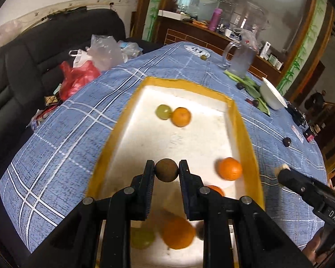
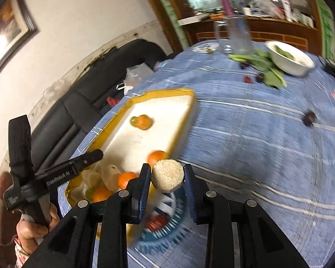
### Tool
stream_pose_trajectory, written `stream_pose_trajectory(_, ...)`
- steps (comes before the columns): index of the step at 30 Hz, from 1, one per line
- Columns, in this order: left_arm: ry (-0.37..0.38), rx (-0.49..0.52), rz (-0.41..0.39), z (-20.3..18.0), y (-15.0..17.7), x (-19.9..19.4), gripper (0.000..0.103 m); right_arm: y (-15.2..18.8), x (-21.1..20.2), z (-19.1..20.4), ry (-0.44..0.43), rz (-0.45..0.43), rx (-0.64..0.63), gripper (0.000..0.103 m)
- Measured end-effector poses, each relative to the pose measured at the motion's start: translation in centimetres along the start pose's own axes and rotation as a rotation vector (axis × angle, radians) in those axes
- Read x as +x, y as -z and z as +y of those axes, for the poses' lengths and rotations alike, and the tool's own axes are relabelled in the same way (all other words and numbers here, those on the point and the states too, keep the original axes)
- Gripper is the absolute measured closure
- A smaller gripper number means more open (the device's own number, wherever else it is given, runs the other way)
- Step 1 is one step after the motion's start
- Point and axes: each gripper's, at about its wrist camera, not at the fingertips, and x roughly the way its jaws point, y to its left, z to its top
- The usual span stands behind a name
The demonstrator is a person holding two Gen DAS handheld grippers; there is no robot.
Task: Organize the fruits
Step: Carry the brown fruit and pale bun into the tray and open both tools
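Fingers [image 1: 150, 174] of the left gripper [image 1: 166, 170] clamp a small brown fruit [image 1: 166, 170] over the tray; the right gripper [image 2: 167, 175] pinches a pale round fruit [image 2: 167, 175].

The brown fruit sits between the tips, above the white tray [image 1: 241, 120] floor; an orange [image 1: 230, 168] lies at 3 o'clock, a green fruit [image 1: 163, 111] and second orange [image 1: 181, 116] at 12. This looks like the placing step: lower and release. The pale fruit hangs at the tray's right edge above the checked surface [image 2: 268, 145], waiting its turn.

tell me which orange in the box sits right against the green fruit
The far orange, touching the green fruit; the other oranges sit nearer the left tongs.
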Motion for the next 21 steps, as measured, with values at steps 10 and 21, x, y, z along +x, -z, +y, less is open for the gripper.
stream_pose_trajectory(10,0.003,-0.026,-0.035,2.0,0.4,-0.7,0.048,-2.1,7.1,3.8,0.078,0.093,-0.110,0.070)
stream_pose_trajectory(21,0.045,-0.092,-0.040,2.0,0.4,1.7,0.032,-2.5,3.6,3.0,0.075,0.003,-0.049,0.042)
